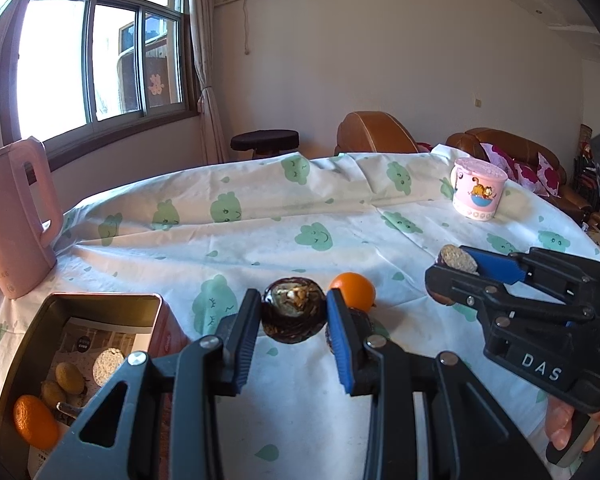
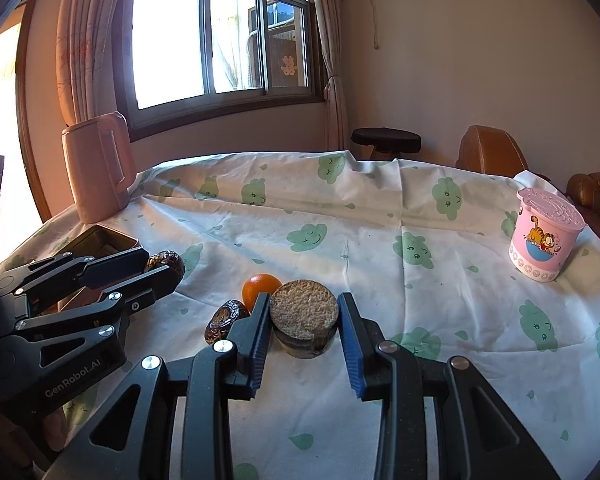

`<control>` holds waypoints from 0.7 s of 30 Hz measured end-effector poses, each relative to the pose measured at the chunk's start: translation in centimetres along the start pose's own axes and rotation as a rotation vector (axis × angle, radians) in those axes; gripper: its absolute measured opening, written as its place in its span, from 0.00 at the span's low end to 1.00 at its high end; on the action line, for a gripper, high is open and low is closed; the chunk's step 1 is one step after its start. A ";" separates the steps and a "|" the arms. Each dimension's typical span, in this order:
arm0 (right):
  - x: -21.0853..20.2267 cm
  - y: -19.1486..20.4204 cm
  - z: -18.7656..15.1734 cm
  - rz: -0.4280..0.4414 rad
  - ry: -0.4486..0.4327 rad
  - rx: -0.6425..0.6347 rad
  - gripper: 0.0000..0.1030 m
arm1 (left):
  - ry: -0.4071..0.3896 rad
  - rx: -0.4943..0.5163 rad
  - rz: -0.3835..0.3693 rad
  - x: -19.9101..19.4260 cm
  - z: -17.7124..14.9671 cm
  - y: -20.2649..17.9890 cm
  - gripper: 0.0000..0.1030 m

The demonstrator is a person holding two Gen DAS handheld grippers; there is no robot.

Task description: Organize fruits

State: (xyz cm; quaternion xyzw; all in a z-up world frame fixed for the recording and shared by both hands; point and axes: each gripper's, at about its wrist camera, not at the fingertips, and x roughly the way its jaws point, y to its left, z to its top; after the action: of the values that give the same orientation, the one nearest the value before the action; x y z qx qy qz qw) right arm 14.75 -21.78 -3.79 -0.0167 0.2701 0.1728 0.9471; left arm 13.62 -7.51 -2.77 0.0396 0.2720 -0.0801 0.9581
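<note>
A big table with a white cloth (image 1: 260, 220) covered in green clouds is filling the middle of both views, in a sunny room. The left gripper (image 1: 293, 320) is pinching a dark round fruit (image 1: 293, 310) at lower middle of its view. The right gripper (image 2: 303, 328) is sitting around a brown-topped fruit (image 2: 303, 316); whether it is squeezing yet is hard to tell. An orange (image 1: 353, 291) and a dark date (image 2: 224, 320) are lying just beside them. The open tin box (image 1: 32, 360) is waiting at lower left. Squeezing too hard could be squashing the soft fruit, and the two grippers, being near, could be bumping and knocking the orange away.
</note>
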 end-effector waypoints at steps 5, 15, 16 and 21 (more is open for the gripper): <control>-0.3 0.0 0.0 -0.003 -0.015 -0.002 0.34 | -0.020 0.011 0.012 -0.4 0.0 -0.2 0.34; -0.9 0.2 0.0 -0.012 -0.049 -0.009 0.34 | -0.044 0.015 0.024 -1.0 -0.1 -0.3 0.34; -1.0 0.2 -0.1 -0.013 -0.053 -0.010 0.34 | -0.047 0.014 0.024 -1.1 -0.2 -0.3 0.34; -1.3 0.2 -0.1 -0.015 -0.068 -0.012 0.34 | -0.060 0.011 0.028 -1.4 -0.2 -0.2 0.34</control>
State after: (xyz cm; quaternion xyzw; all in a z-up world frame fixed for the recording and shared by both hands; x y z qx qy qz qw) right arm 13.59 -22.02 -3.15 -0.0183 0.2364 0.1677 0.9569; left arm 12.27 -7.51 -2.22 0.0463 0.2420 -0.0691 0.9667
